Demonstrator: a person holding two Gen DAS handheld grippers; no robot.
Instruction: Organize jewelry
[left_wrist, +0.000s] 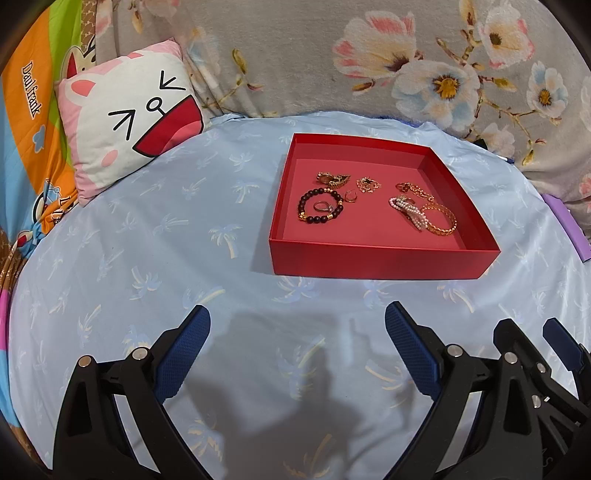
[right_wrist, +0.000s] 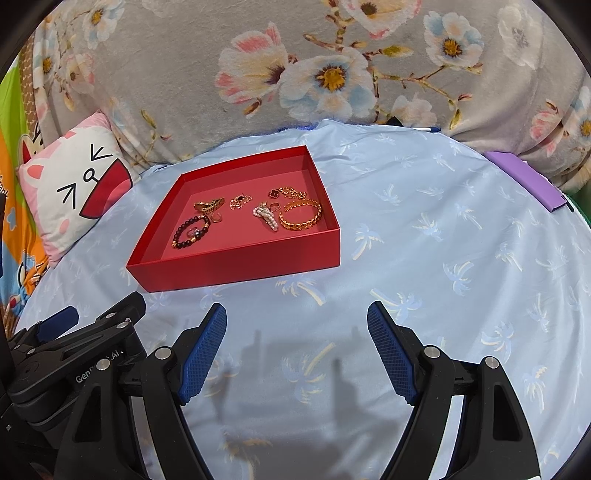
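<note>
A shallow red box (left_wrist: 380, 258) (right_wrist: 236, 264) lies on the light blue sheet and holds several pieces of jewelry. Inside are a dark bead bracelet (left_wrist: 320, 206) (right_wrist: 190, 232) with a ring within its loop, a gold bangle (left_wrist: 441, 218) (right_wrist: 301, 214), a pearl string (left_wrist: 408, 210) (right_wrist: 266, 216) and small gold pieces. My left gripper (left_wrist: 297, 321) hovers open over the bare sheet in front of the box, holding nothing. My right gripper (right_wrist: 297, 317) stands open beside it, also short of the box and holding nothing.
A cat-face cushion (left_wrist: 129, 114) (right_wrist: 70, 195) leans at the left. A grey floral blanket (left_wrist: 332, 55) (right_wrist: 295, 74) rises behind the box. A purple flat object (right_wrist: 524, 179) and a pen (right_wrist: 428, 129) lie at the far right. In the right wrist view the left gripper's body (right_wrist: 74, 354) shows at lower left.
</note>
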